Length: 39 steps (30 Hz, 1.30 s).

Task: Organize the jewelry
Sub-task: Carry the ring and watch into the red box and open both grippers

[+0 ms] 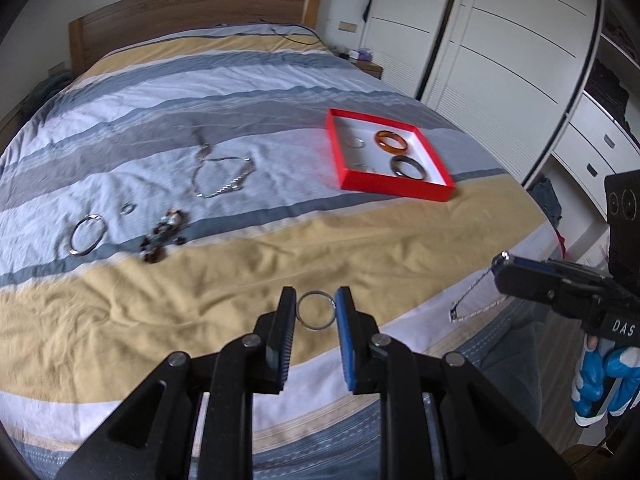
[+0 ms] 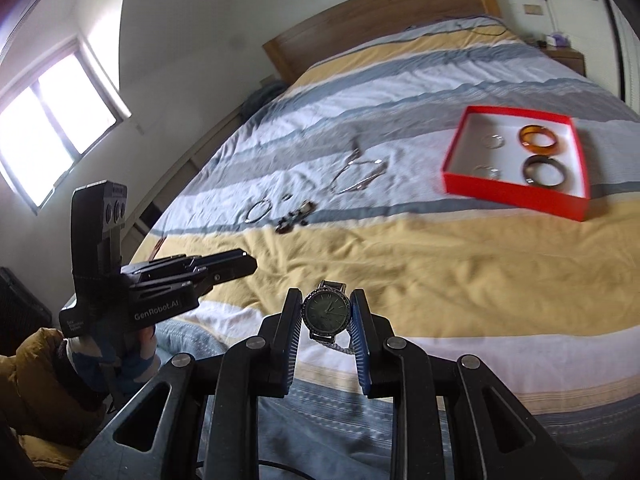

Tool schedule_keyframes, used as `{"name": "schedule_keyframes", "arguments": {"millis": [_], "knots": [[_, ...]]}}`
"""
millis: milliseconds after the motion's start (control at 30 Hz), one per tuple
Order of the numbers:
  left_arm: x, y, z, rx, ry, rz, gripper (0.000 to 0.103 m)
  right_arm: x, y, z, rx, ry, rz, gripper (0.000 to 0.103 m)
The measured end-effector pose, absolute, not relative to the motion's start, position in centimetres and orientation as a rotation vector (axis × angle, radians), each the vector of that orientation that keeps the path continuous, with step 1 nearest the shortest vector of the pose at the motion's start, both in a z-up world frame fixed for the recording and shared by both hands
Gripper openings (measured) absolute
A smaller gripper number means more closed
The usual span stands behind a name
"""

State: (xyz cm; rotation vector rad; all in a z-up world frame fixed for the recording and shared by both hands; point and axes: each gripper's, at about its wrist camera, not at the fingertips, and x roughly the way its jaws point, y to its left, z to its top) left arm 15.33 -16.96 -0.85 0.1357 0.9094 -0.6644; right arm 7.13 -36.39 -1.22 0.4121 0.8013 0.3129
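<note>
Above the near edge of the bed [image 1: 280, 248], the left gripper [image 1: 316, 312] pinches a thin metal ring [image 1: 315, 311] by its rim, and the right gripper [image 2: 326, 316] clamps a watch [image 2: 325, 312] by its case, its strap dangling. The red box [image 1: 394, 188] sits toward the bed's right edge, well apart. The ring could pop sideways from so slight a hold, or the strap snag the box wall.

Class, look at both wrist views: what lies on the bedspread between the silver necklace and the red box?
Nothing. Between the silver necklace and the red box lies only bare striped bedspread; both wrist views show it, the left more clearly.
</note>
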Motion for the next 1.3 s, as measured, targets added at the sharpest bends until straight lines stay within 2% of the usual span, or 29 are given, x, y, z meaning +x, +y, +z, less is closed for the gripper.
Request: {"name": "schedule_keyframes", "arguments": {"millis": [333, 600, 900, 1300], "knots": [[17.8, -25.3, 0.1, 0.221, 0.903, -0.759, 0.019, 8.5, -43.9, -1.0, 0.458, 0.752, 0.196, 0.024], [24.0, -33.2, -0.4, 0.266, 0.910, -0.788, 0.019, 14.6, -49.8, -1.6, 0.477, 0.722, 0.148, 0.024], [32.7, -41.1, -4.1, 0.270, 0.960, -0.747, 0.019, 24.5, -54.8, -3.4, 0.421, 0.736, 0.098, 0.024], [38.2, -44.3, -9.9, 0.267, 1.048, -0.681, 0.019, 35.1, -59.0, -8.5, 0.326, 0.860, 0.035, 0.024]]}}
